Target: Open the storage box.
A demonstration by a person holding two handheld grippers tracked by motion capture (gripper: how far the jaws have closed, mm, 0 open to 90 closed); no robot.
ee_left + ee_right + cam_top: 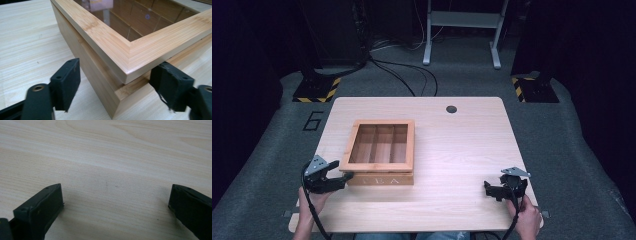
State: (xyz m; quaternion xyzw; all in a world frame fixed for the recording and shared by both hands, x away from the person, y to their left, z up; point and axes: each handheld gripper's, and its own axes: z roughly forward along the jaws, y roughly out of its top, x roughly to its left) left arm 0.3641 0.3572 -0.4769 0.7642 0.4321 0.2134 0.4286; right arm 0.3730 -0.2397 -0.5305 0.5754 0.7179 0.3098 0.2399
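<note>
Left gripper [115, 87] stands released, jaws straddling the near-left corner of the glass-lidded bamboo tea box [379, 152] on the pale wooden table [462, 150]; lid closed; next move likely withdrawal; right gripper [504, 189] idle, open.

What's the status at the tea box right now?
Left gripper open, fingers straddling the near corner of the tea box, one on each side. Lid down. Right gripper open over bare table. Nothing in the way.

Light wood table [462, 150]; bamboo tea box [380, 156] sits on left half, glass lid closed.
</note>
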